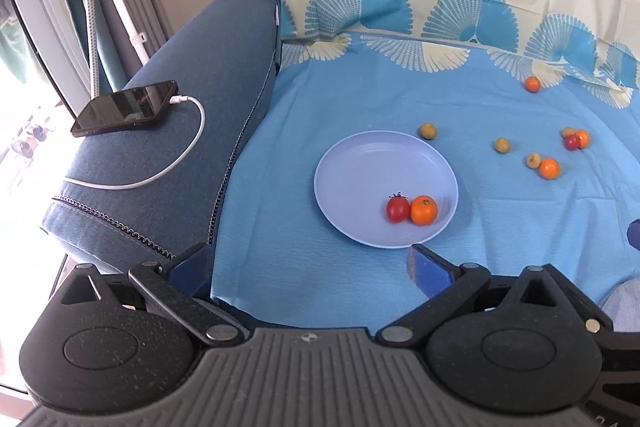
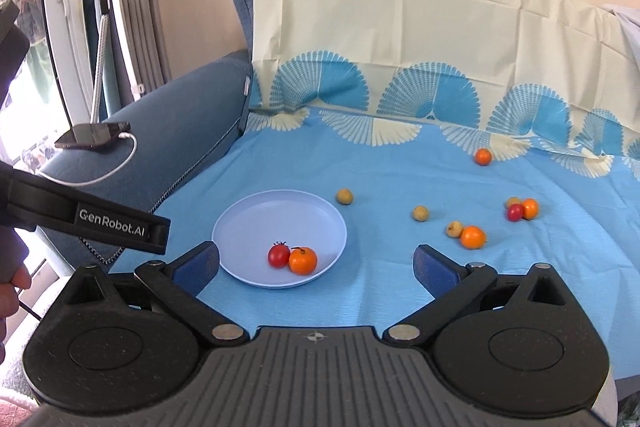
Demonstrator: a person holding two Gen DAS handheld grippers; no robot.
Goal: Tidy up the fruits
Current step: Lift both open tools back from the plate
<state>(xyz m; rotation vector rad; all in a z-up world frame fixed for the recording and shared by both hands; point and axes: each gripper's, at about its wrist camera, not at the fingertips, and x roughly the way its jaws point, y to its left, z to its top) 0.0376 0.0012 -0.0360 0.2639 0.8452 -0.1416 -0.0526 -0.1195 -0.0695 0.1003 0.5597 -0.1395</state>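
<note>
Both jaws stand spread wide with nothing between them: the left hand-held gripper (image 1: 308,265) hangs just short of the pale lilac round plastic plate (image 1: 352,163); the right hand-held gripper (image 2: 316,265) hangs over that plate's near rim; inside lie a red cherry tomato (image 1: 397,209) touching a small orange citrus fruit (image 1: 424,210); more small fruits lie scattered beyond on the blue patterned cloth (image 1: 500,227) covering the sofa.
</note>
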